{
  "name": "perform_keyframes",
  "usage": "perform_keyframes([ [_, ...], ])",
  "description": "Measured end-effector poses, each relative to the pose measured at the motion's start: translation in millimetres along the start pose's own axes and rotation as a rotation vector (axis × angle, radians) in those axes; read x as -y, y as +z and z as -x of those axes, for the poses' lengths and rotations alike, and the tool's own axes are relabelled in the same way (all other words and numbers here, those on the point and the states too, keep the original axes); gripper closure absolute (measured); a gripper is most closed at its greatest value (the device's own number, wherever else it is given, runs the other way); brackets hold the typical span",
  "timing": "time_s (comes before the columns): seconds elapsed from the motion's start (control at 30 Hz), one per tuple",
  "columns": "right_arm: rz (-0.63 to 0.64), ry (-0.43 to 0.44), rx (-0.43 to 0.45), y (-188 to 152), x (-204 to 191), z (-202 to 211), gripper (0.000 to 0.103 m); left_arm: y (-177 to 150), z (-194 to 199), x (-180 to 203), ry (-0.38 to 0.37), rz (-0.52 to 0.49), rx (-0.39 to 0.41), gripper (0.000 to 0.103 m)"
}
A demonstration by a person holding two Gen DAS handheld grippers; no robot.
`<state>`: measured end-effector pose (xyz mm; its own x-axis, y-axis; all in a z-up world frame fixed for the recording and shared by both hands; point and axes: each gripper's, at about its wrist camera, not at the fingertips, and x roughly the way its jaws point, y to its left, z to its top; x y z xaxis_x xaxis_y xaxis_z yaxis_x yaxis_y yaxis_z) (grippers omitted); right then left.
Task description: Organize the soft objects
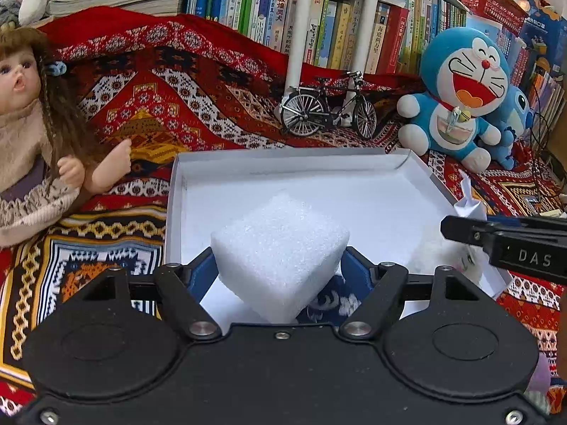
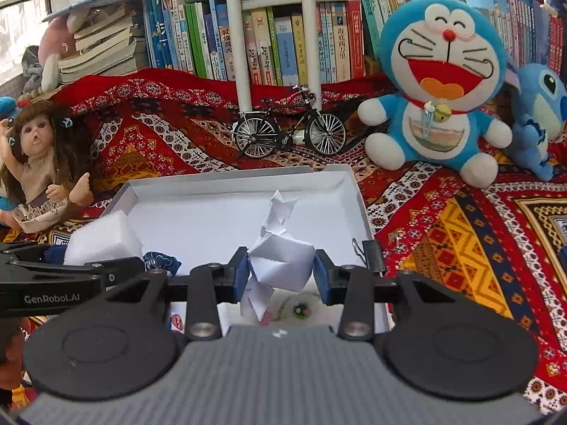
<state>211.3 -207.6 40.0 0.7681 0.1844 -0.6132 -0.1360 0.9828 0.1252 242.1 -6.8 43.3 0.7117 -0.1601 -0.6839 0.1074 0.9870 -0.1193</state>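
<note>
On the left, the left gripper (image 1: 280, 265) hangs over the near left part of the white box (image 1: 283, 157), its fingers clamped on a white foam cube (image 1: 280, 248) that is tilted on one corner and lifted off the box floor; below it a bit of dark blue patterned cloth (image 1: 331, 301) lies in the box. To the right, the right gripper (image 2: 280, 271) has its fingers closed on a folded white paper figure (image 2: 280, 258), held above the near middle of the box, and under it something white and fluffy (image 2: 301, 306) already rests in the box, though what it is I cannot tell. So, as a judgement, the sorting is partly done: at least two soft things are inside, and the cube and the paper figure are still to be let down into the free white floor further back. Around the box, from left to right on the red patterned cloth (image 2: 460, 233), sit a long-haired doll (image 2: 42, 163), a small model bicycle (image 2: 288, 134), a blue cat plush (image 2: 439, 81) and a second blue plush (image 2: 542, 120); whether these belong in the box is not clear. A black binder clip (image 2: 372, 255) grips the box's right wall, close to the right gripper, and the two grippers are near each other, so they may crowd one another when setting down.
</note>
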Motion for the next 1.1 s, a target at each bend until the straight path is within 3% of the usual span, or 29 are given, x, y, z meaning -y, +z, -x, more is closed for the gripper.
perform_keyframes([
  [0.27, -0.087, 0.070, -0.031, 4, 23, -9, 0.059, 17, -11, 1, -0.031, 0.017, -0.013, 0.030],
  [0.57, -0.108, 0.112, -0.036, 2, 21, -19, 0.058, 13, -25, 3, -0.026, 0.011, -0.045, 0.030],
  [0.8, -0.095, 0.046, -0.033, 1, 19, -28, 0.059, 12, -27, 7, -0.021, 0.001, -0.040, 0.029],
  [1.1, 0.026, -0.039, -0.029, -11, 5, -37, 0.058, 8, -33, 21, -0.023, -0.034, -0.054, 0.029],
])
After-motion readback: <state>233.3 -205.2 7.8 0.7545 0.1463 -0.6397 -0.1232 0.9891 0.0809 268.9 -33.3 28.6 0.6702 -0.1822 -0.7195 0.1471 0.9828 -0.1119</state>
